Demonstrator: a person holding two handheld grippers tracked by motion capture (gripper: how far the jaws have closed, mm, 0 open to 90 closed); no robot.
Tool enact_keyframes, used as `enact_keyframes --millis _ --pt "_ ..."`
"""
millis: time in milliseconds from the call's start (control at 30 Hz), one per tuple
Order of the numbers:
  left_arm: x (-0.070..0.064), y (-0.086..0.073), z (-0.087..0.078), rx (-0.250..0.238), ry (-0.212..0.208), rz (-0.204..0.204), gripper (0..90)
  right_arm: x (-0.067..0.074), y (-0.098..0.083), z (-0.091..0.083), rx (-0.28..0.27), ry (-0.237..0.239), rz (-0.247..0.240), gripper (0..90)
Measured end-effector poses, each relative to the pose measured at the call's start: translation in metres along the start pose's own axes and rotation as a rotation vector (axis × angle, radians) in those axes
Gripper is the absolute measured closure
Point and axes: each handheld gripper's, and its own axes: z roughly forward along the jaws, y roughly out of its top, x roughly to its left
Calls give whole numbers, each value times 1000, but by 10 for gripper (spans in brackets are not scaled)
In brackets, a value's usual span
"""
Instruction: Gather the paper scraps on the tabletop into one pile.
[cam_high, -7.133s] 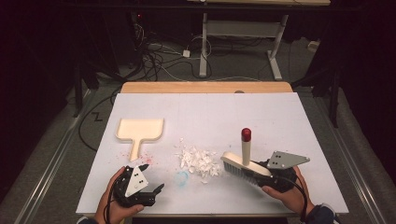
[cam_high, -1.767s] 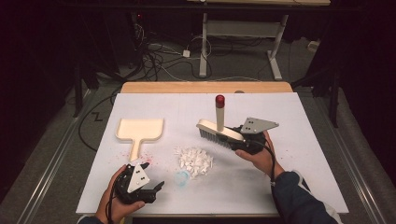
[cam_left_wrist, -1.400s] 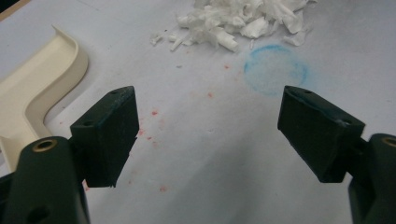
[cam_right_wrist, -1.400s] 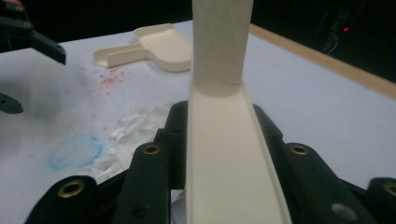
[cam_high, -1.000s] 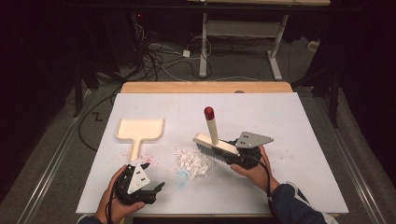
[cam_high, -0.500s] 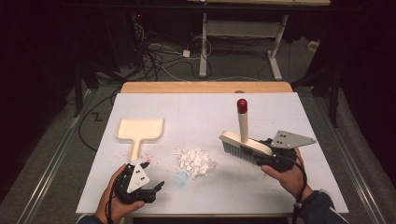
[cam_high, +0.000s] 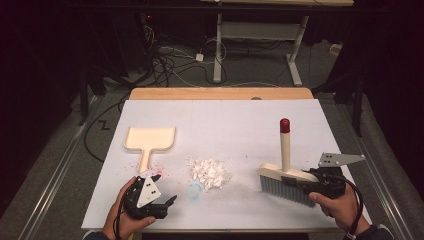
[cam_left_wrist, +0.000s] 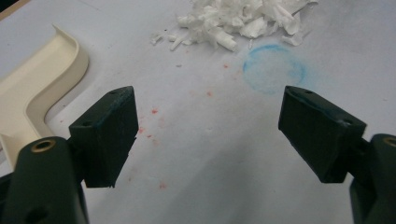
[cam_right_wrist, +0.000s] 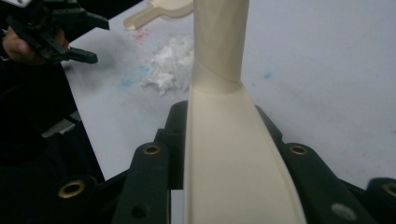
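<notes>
My right gripper (cam_high: 305, 186) is shut on a cream hand brush (cam_high: 285, 176) with grey bristles and a red-tipped handle standing upright, at the table's right front. In the right gripper view the brush back (cam_right_wrist: 231, 154) lies clamped between the black jaws. A pile of white paper scraps (cam_high: 210, 172) lies at the middle front, left of the brush and apart from it. A cream dustpan (cam_high: 148, 141) lies flat at the left. My left gripper (cam_high: 161, 199) rests open near the front left edge; its view shows the scraps (cam_left_wrist: 243, 18) ahead and the dustpan handle (cam_left_wrist: 42, 88) at left.
The white table cover (cam_high: 225, 120) carries a faint blue ring (cam_high: 194, 190) and red specks near the dustpan handle. A wooden strip (cam_high: 220, 93) runs along the far edge. Cables and a desk frame (cam_high: 260, 35) stand on the dark floor beyond.
My right gripper has carried the brush to the right and toward the front, away from the scrap pile. The left gripper has stayed where it was.
</notes>
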Motion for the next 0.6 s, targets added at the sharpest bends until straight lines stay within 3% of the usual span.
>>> enact_keyframes --millis 167,333,400,467,533,600 --pt "0 -1 0 5 -4 4 191 -21 -5 18 91 47 114 681" --pt "0 0 2 12 -10 9 191 -50 3 34 155 13 169 662" --pt "0 0 3 14 -13 11 191 -60 7 40 199 24 169 626" --pt "0 0 3 16 -13 12 192 -72 12 43 206 60 184 604" --pt "-1 1 4 13 -13 14 191 -79 18 44 229 86 128 589" --pt "-2 1 4 12 -14 18 191 -81 22 44 224 73 102 520"
